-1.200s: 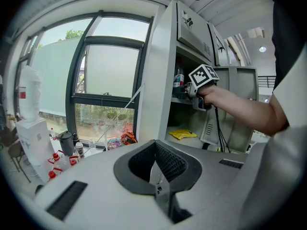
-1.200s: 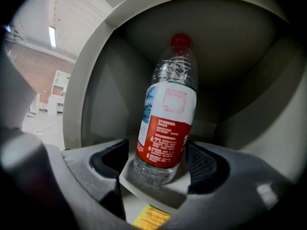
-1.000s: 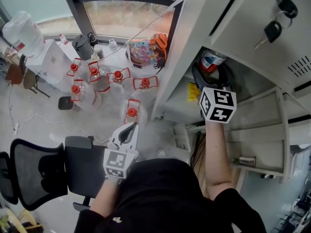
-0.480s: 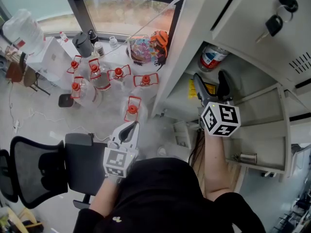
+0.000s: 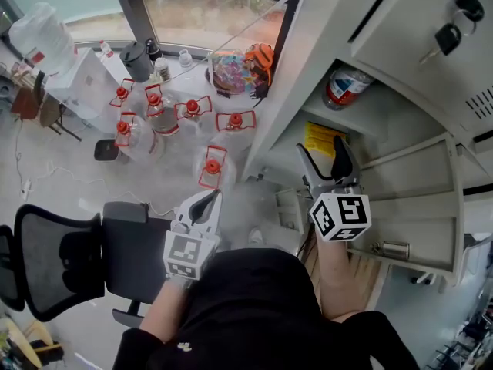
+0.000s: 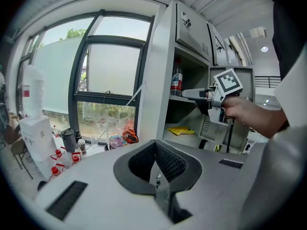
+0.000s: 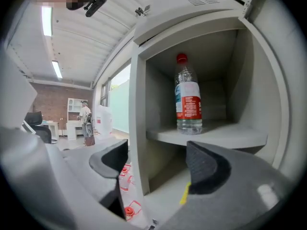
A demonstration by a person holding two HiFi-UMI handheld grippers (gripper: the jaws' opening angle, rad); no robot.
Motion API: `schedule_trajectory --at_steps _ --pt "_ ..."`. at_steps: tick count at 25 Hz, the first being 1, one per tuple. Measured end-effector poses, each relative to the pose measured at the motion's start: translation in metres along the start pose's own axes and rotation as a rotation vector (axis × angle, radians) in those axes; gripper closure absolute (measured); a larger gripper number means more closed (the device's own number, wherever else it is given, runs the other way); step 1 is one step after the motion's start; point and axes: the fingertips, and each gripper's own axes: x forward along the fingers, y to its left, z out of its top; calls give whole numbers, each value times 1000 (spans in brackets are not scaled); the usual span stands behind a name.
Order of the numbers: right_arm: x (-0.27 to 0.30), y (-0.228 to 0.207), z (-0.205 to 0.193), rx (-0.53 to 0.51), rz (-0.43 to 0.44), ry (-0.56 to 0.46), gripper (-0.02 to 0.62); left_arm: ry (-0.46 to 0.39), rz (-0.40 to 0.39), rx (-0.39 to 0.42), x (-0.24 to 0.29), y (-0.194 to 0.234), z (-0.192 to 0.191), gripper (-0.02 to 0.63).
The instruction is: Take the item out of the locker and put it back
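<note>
Right gripper (image 7: 158, 164) hangs before the locker (image 7: 138, 128) with jaws spread wide and nothing between them, while the bottle (image 7: 188, 99) stands upright on the upper shelf (image 7: 225, 137), well clear of the pads; the left gripper (image 5: 202, 206), jaws closed and empty, waits low. Judged step: the item is lodged in its compartment, so a fresh take calls for a rise and a level advance onto the bottle's body. Room inside is fair, though the shelf lip and the side wall bound the path.

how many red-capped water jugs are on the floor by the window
6 jugs: five clustered together, one apart in front of them. Others may be hidden.
</note>
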Motion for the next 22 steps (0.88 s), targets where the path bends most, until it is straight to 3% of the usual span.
schedule_trajectory --at_steps 8,13,22 --pt "-7 55 -42 3 137 80 316 2 22 -9 -12 4 -5 591" --pt "-11 82 -57 -2 208 110 416 1 44 -15 -20 9 -7 591" --pt "-17 126 -79 -25 326 150 512 -1 73 -32 -32 14 -12 591"
